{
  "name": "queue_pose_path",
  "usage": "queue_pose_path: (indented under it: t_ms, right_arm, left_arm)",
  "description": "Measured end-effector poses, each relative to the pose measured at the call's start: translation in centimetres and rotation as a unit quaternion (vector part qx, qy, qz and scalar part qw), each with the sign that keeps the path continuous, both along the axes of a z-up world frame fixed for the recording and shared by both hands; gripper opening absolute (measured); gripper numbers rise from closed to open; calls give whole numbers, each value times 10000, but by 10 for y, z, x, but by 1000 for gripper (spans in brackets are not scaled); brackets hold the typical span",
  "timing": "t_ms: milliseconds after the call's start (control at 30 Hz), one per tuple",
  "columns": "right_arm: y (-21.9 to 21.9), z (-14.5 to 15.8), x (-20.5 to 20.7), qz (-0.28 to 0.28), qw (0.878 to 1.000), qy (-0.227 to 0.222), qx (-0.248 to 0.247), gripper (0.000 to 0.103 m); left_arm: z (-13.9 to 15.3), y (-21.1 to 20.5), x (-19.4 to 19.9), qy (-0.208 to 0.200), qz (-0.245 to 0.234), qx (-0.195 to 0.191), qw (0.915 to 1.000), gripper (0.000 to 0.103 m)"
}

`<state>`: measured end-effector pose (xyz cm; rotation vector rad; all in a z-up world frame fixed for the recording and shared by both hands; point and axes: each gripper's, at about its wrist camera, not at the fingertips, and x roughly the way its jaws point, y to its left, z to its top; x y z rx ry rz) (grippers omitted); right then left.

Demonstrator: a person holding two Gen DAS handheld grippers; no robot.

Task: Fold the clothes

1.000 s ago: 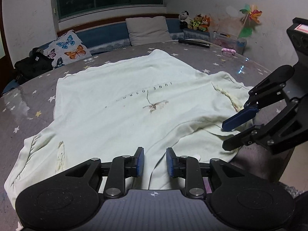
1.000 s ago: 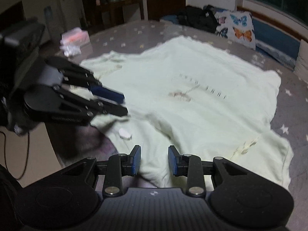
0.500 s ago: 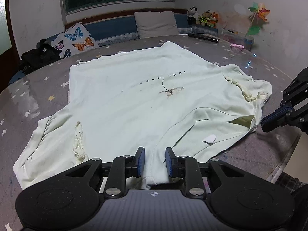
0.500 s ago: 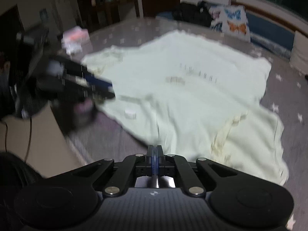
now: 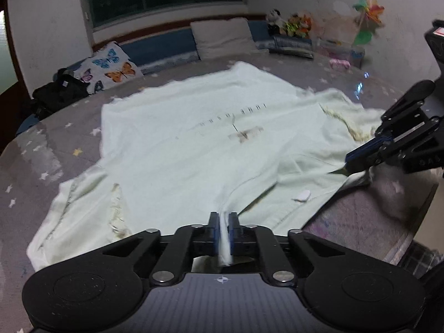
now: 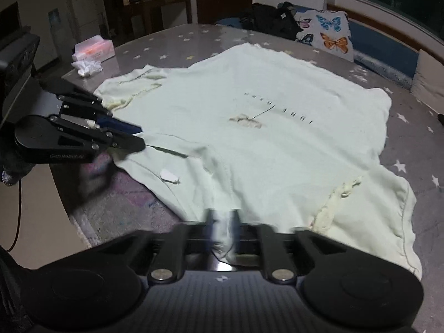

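Observation:
A pale T-shirt (image 5: 194,149) with a line of small print and a little graphic lies spread flat on the grey star-patterned table (image 5: 41,149). My left gripper (image 5: 223,222) is shut on a pinched ridge of the shirt's near edge. In the right wrist view it shows at the left (image 6: 140,141), its tips at the shirt's edge. My right gripper (image 6: 222,222) is blurred, shut on a fold of the T-shirt (image 6: 277,144). From the left wrist view it (image 5: 349,163) bites the shirt's right edge. A white tag (image 5: 302,195) sits near that edge.
The table's rim (image 5: 410,238) runs close on the right in the left wrist view. A tissue box (image 6: 94,48) and crumpled tissues stand at the far corner. A butterfly cushion (image 5: 111,68), a black bag (image 5: 59,91) and plush toys (image 5: 291,23) line the bench behind.
My left gripper, open before, has shut on the shirt's near edge. The right gripper, shut on nothing half a second ago, now pinches cloth, and the fabric bunches toward both.

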<state>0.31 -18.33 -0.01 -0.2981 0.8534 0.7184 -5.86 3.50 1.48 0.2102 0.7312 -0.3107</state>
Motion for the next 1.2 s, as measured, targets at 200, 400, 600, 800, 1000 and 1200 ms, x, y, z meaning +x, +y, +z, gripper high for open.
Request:
queue_pose_path:
  t_ms: [200,400,600,800,1000,1200]
  right_arm:
    - [-17,12,-6,-115,9997,-11,198,1]
    - [-22,4,-9,-32,9994,285,199,6]
    - [-7,6,-2,92,9993,230,274,21]
    - [5,-3,-9,238,9997,44,-50,1]
    - [-12,11,-13,75,9998,12,186,1]
    - [-17,8,-11,172,9993,296,154,1]
  left_arm:
    - [9,5,-5,-74,-75,-107,9999,4]
    - [7,3,-6,1,-223,-32,9997,5]
    - [15,2,-4,-179,-181,-122,9996,5]
    - [18,7,-8,-202,-135,-234,9994,4]
    - [16,9,-14,-159,-271,-232,9992,4]
    - [12,1,-18,-32,-558,-86,9984,8]
